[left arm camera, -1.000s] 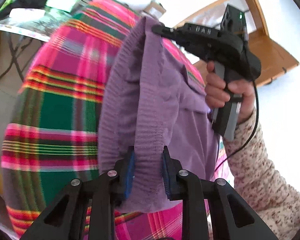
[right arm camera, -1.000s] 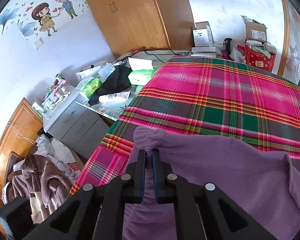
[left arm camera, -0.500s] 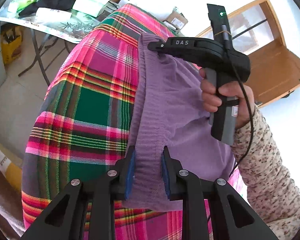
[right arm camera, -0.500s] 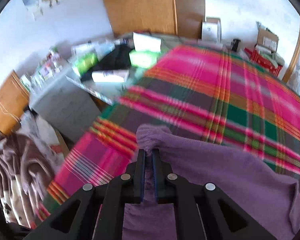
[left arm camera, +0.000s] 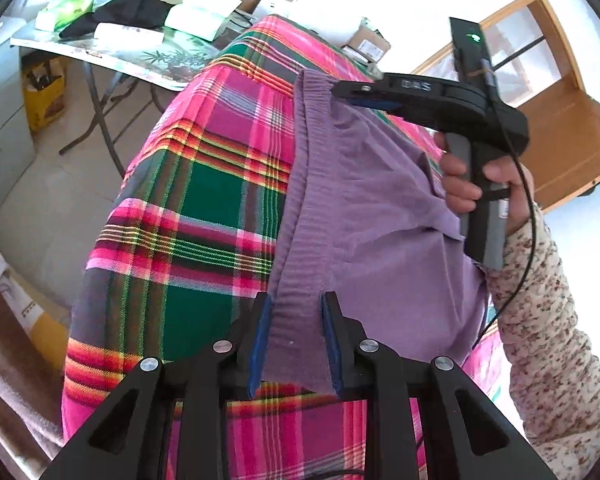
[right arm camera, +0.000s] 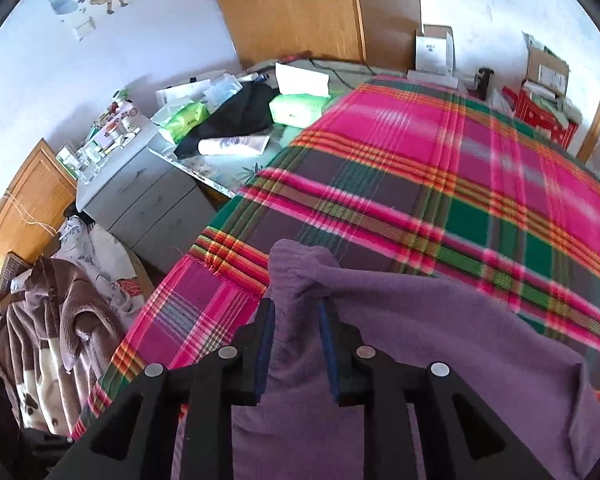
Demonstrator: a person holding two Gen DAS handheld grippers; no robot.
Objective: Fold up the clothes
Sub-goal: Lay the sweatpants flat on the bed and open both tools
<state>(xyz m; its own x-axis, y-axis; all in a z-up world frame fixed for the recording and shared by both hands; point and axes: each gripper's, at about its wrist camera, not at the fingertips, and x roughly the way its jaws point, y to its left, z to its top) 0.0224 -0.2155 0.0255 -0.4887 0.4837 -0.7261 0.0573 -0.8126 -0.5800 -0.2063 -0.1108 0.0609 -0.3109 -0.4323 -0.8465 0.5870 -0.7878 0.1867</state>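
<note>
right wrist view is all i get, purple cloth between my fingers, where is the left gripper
Observer: The left gripper grips the garment's ribbed band, at the end opposite the right gripper.
Operator: is the band slack between us
Observer: No. It runs nearly straight from one gripper to the other, over the plaid bed.
Operator: anything bunched up
Observer: Yes. Beside the band the cloth folds and wrinkles below the right gripper, next to the hand that holds it.
</note>
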